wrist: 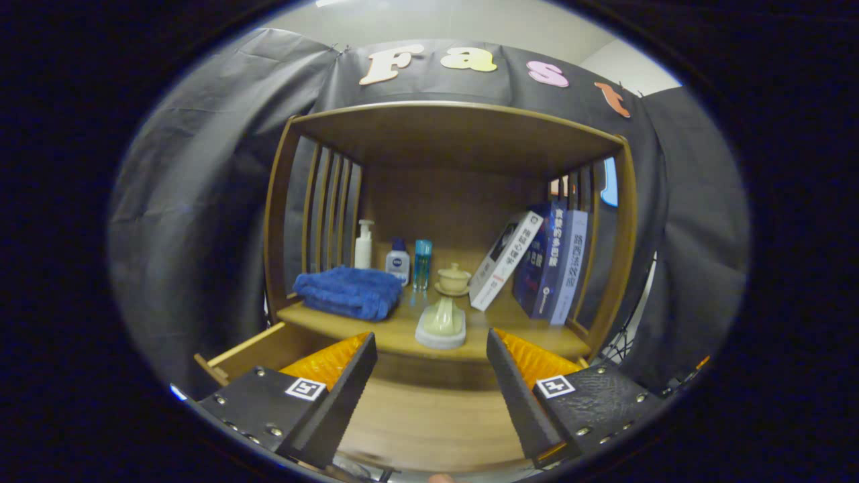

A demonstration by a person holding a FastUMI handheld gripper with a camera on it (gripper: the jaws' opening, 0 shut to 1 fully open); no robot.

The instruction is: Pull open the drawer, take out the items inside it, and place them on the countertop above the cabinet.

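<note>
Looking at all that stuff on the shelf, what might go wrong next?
The hand-held gripper is open and holds nothing, above the open drawer. Just beyond its fingers a pale ceramic piece on a white base sits at the countertop's front edge; a forward nudge could knock it. Behind it, a small lidded cup and a leaning book crowd the middle, so anything set down there might tip them.

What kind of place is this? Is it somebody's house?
Probably a practice booth set up like a home: black cloth walls hang behind a wooden cabinet holding a blue towel, bottles and books. The open gripper hovers over the pulled-out drawer.
</note>
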